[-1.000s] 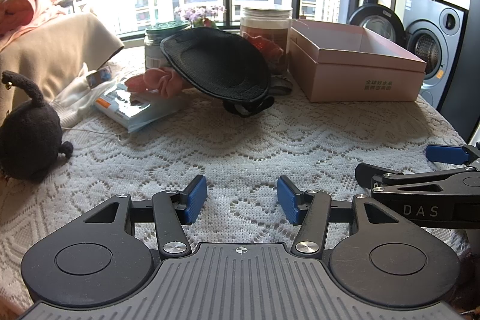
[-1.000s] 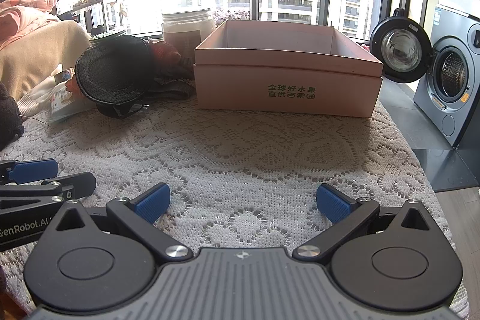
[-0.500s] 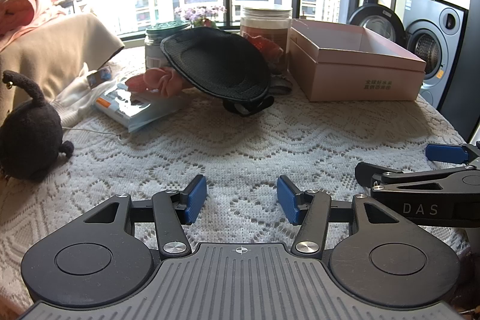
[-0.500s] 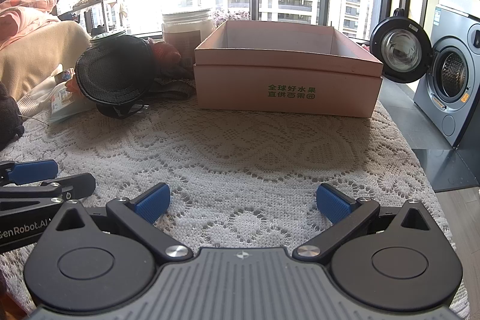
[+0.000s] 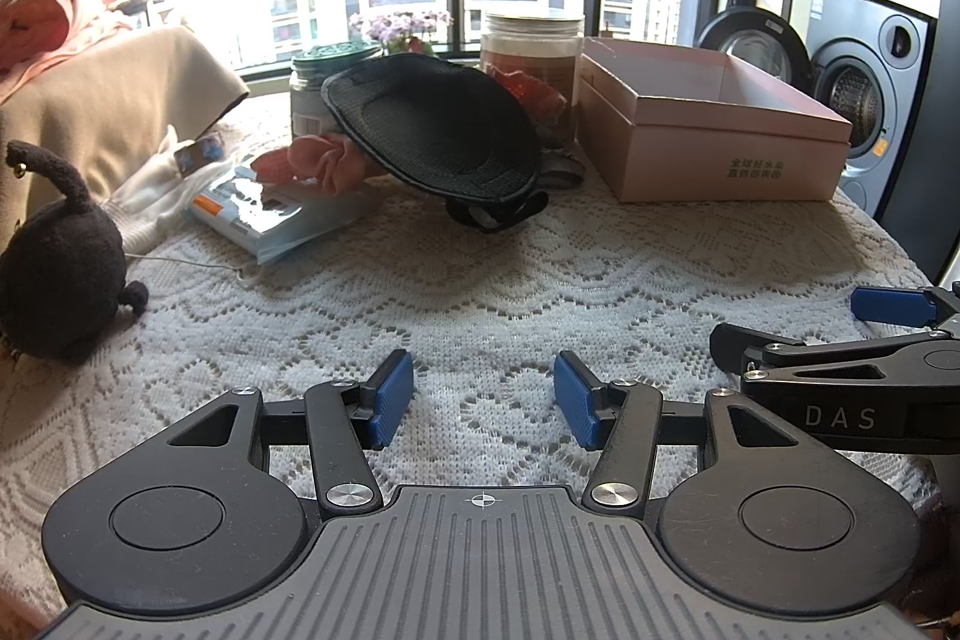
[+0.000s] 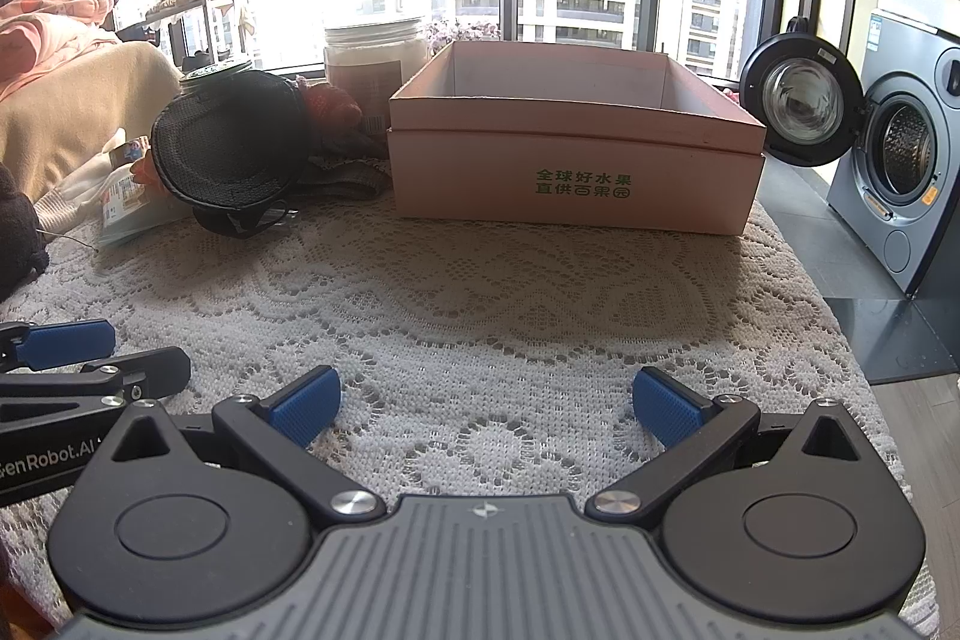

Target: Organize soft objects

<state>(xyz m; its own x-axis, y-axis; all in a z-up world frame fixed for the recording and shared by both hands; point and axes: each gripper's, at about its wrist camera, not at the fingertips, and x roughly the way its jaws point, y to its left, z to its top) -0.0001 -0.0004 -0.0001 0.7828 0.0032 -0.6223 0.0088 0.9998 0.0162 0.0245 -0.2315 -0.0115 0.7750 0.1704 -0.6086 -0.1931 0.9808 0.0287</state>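
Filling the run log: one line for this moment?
phase: pre-grasp | left gripper: open, empty | right gripper: open, empty | pink box: empty | soft items: on table, untouched

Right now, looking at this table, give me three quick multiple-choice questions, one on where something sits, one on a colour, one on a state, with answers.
1. Where is the black plush toy?
A. inside the box
B. at the table's left edge
C. on the washing machine

2. What colour is the open box?
A. pink
B. green
C. blue

3. How is the right hand-held gripper?
A. shut on a scrunchie
B. open, empty
C. shut on the black pad

Answers: 1 B, it sits on the lace cloth far left. 2 A, its walls are pale pink. 3 B, only lace shows between its blue pads.
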